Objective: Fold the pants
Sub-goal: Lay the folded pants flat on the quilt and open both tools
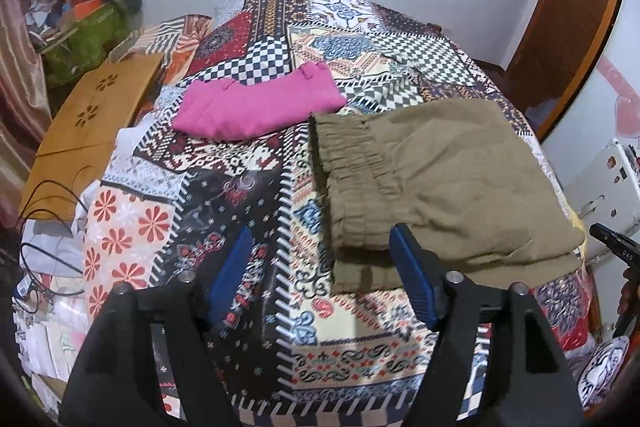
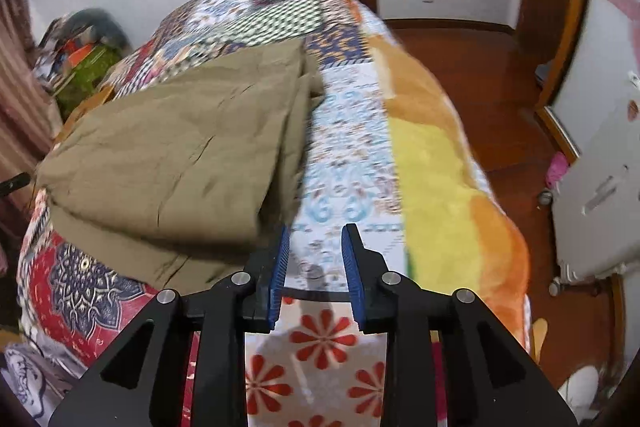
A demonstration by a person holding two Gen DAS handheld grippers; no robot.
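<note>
Olive-brown pants point(image 1: 440, 179) lie folded on the patterned bedspread point(image 1: 248, 195), with the elastic waistband toward the left. My left gripper point(image 1: 320, 239) is open and empty, just in front of the pants' near left corner; its right finger point(image 1: 412, 267) sits at the waistband edge. In the right wrist view the same pants point(image 2: 172, 155) lie to the left. My right gripper point(image 2: 316, 239) is open and empty beside the pants' near right corner, over the bedspread point(image 2: 344, 155).
A folded pink garment point(image 1: 256, 103) lies on the bed behind the pants. A wooden lap table point(image 1: 92, 123) and cables point(image 1: 48, 227) sit at the left. A white cabinet point(image 2: 600, 187) and wooden floor point(image 2: 480, 75) lie to the right of the bed.
</note>
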